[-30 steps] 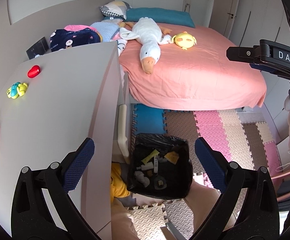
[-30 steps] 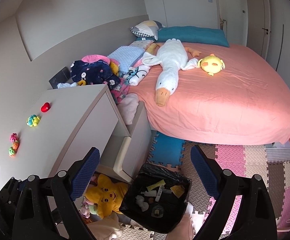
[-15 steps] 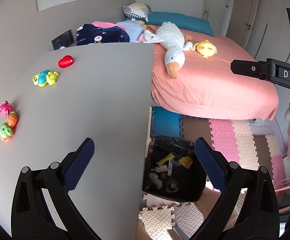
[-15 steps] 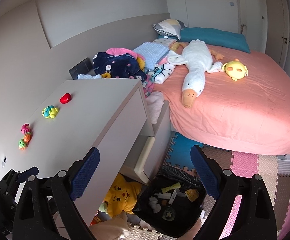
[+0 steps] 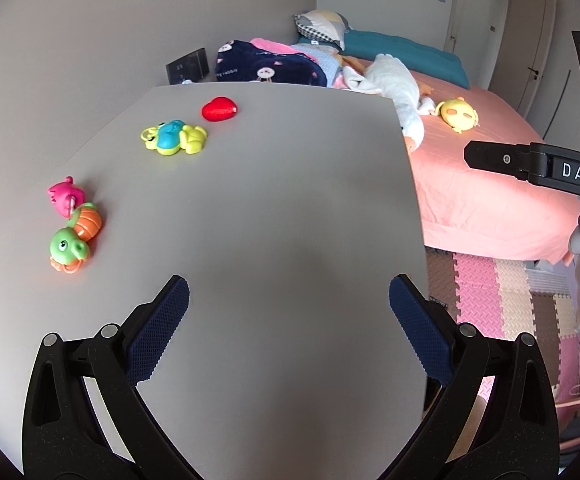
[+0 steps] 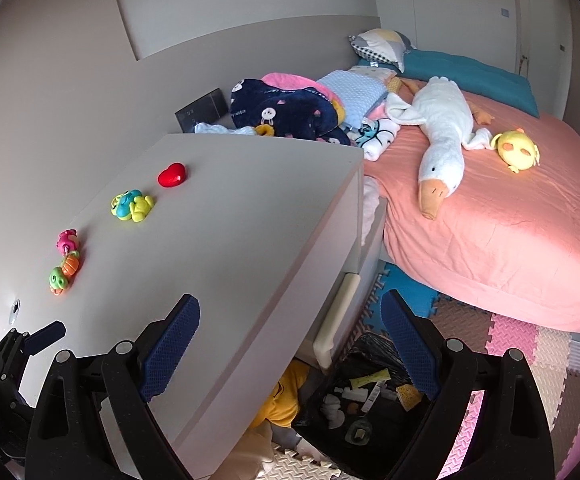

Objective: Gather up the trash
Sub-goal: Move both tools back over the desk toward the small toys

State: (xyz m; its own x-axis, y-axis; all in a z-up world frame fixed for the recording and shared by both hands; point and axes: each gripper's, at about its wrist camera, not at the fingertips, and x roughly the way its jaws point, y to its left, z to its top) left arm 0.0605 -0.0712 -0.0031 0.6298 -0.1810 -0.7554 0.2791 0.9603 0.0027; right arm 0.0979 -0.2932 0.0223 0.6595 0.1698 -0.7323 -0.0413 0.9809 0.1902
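A black-lined trash bin stands on the floor beside the dresser, holding several wrappers and scraps; only the right wrist view shows it. My left gripper hovers open over the grey dresser top, with nothing between its fingers. My right gripper is open too, above the dresser's front corner and the bin, and holds nothing. On the dresser top lie a red heart, a yellow-blue toy and a pink-orange-green toy string.
A bed with a coral sheet carries a white goose plush, a yellow plush and piled blankets. Foam puzzle mats cover the floor. A yellow plush lies under the dresser beside the bin.
Both grippers have risen and swung left toward the dresser top. The bin has left the left wrist view and slid low in the right wrist view. Both stay open.
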